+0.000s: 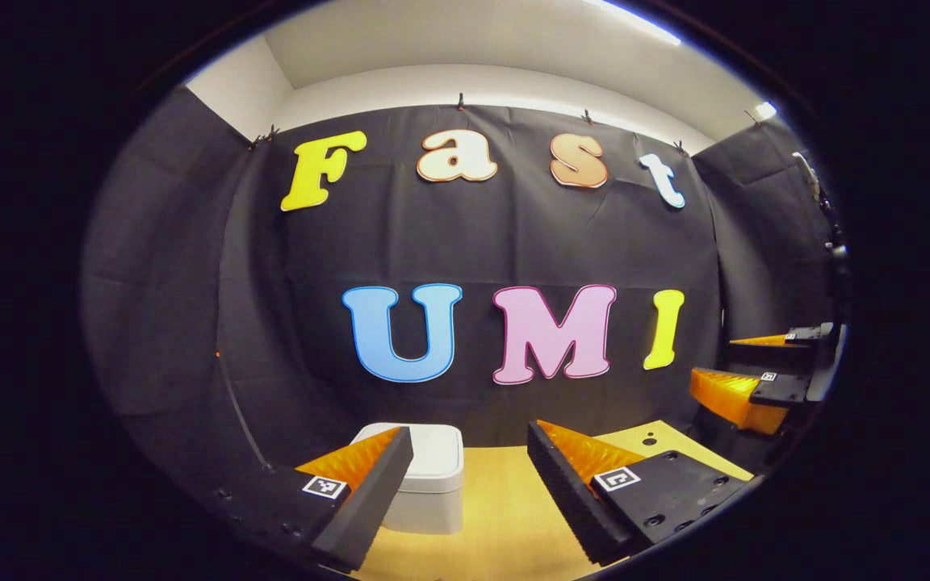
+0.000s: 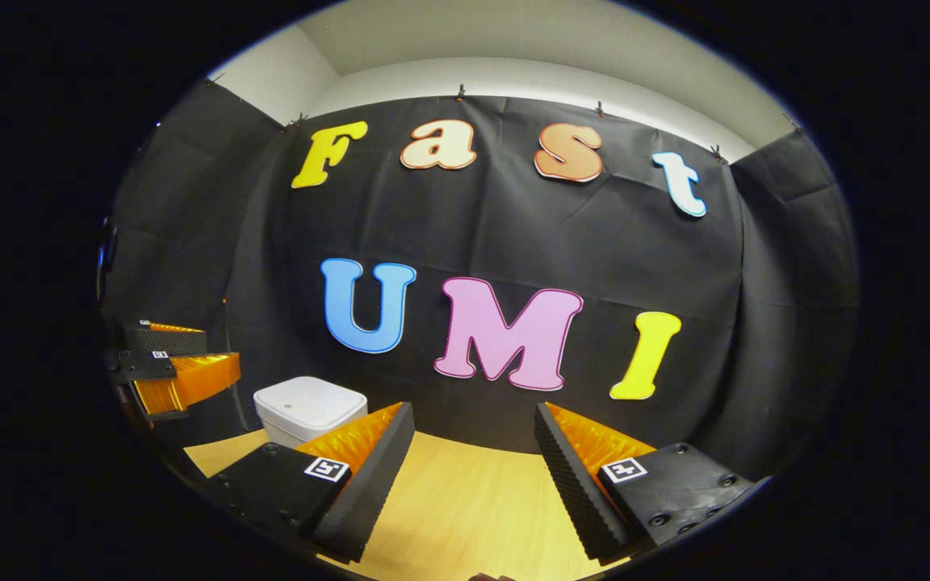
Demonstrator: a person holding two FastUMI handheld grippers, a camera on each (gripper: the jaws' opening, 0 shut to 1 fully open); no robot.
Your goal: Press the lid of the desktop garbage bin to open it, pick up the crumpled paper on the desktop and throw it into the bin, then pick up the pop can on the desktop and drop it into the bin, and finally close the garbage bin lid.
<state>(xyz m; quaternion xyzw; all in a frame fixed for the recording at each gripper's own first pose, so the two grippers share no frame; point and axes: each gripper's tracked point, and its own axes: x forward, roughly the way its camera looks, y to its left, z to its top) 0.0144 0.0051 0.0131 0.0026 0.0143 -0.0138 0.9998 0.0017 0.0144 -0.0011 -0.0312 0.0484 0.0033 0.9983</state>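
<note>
On desk (image 1: 505, 516): white squarish bin (image 1: 425, 476) (rounded corners), lid down.

bench (image 1: 505, 500): pale wood, grain visible | booth wall (image 2: 513, 234): black cloth at the bench's far edge | ceiling (image 1: 465, 40): white, above the cloth

Both views look level across the counter (image 1: 497, 500) toward the back wall (image 1: 473, 242), from low and near its front edge. Both share the bin: 6 o'clock in left gripper view (image 1: 433, 476), 8 o'clock in right gripper view (image 2: 307, 407).
</note>
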